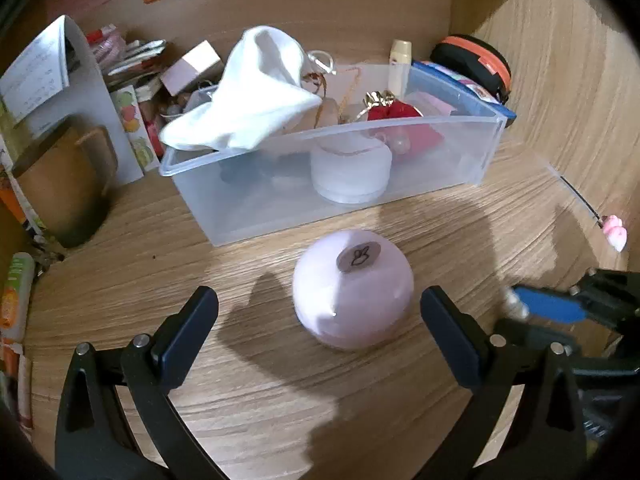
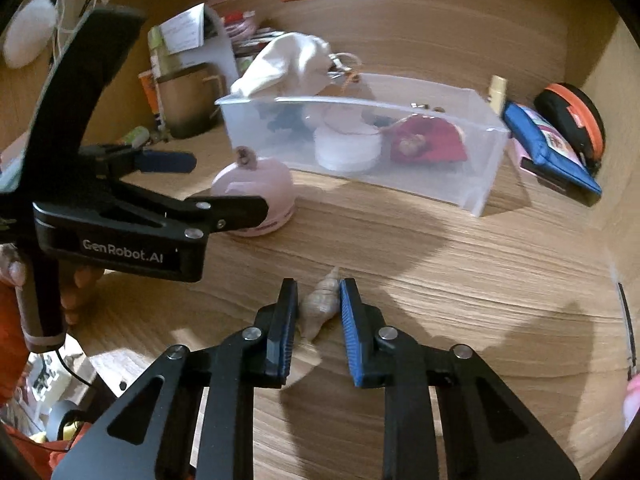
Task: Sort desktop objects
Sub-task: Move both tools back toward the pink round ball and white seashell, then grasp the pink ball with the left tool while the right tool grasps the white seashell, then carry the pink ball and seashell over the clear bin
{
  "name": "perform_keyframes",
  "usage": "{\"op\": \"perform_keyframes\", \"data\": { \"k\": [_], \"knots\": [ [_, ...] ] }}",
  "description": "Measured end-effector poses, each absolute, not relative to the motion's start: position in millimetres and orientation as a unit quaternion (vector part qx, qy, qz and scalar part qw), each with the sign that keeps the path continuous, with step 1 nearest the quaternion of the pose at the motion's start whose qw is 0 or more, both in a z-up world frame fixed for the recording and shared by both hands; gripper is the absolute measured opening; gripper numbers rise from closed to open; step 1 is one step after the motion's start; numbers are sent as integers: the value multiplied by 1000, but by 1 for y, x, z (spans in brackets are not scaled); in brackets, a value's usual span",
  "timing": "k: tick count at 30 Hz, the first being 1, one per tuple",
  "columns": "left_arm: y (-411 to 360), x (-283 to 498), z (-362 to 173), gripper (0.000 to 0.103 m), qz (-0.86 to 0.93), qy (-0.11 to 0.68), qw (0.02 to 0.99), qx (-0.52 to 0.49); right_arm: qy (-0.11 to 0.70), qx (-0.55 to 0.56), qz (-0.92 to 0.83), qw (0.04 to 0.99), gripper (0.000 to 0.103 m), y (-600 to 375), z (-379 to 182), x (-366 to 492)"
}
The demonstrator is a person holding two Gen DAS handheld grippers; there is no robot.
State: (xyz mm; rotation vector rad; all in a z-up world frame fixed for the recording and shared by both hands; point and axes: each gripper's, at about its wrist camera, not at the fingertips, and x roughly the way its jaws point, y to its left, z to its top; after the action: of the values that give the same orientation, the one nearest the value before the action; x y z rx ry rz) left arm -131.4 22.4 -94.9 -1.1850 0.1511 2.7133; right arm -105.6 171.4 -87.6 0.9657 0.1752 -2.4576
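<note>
Desk of pale wood-grain laminate (image 1: 248, 392), closed in by matching panels at the back and the right side. Toward the back edge, a translucent rectangular plastic bin (image 1: 400, 160), holding a crumpled white cloth bag (image 1: 248, 96) that spills over its left rim, a squat frosted white jar (image 1: 352, 172), and a red fabric pouch with a gold clasp (image 1: 396, 114). In front of the bin's near wall, just apart from it, a round pale-pink domed case with a small oval rabbit sticker on top (image 1: 352, 288), resting on the desk surface.

Left gripper (image 1: 320, 320) low over the desk, black fingers (image 1: 188, 332) spread wide on either side of the pink case, neither pad touching it. Seen from the right wrist view, same gripper (image 2: 228, 184) reaching in from the left edge, case (image 2: 256, 184) between its fingers.

Right gripper (image 2: 319, 320) nearer the front edge, blue-padded fingers (image 2: 354, 328) drawn close around a small cream spiral seashell (image 2: 318, 308); both pads look pressed against its sides, shell tip pointing toward the bin, lower end against the desk.

In the back right corner, a blue zippered pouch (image 2: 552, 148) leaning beside a black round case with an orange zip band (image 2: 572, 116). At the left edge, a brown cylindrical cup (image 1: 68, 184) and a clutter of papers and packets behind it.
</note>
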Motion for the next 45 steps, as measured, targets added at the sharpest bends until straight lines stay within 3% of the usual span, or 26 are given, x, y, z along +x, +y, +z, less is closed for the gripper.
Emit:
{"op": "perform_keyframes", "data": {
  "k": [9, 12, 16, 18, 31, 45],
  "knots": [
    [34, -144, -104, 101, 897, 40, 100, -428, 39, 343, -909, 233, 20, 198, -74, -110],
    [34, -149, -108, 85, 892, 37, 85, -442, 35, 342, -910, 231, 20, 203, -72, -111],
    [35, -149, -108, 75, 895, 35, 80, -438, 29, 338, -912, 231, 20, 210, -68, -113],
    [37, -147, -107, 62, 897, 38, 85, -433, 27, 337, -912, 232, 20, 212, -65, -114],
    [35, -116, -79, 62, 925, 51, 74, -370, 30, 332, -916, 222, 20, 220, -53, -120],
    [15, -95, -24, 62, 947, 15, 74, -314, 60, 279, -928, 239, 20, 207, -7, -121]
  ]
}}
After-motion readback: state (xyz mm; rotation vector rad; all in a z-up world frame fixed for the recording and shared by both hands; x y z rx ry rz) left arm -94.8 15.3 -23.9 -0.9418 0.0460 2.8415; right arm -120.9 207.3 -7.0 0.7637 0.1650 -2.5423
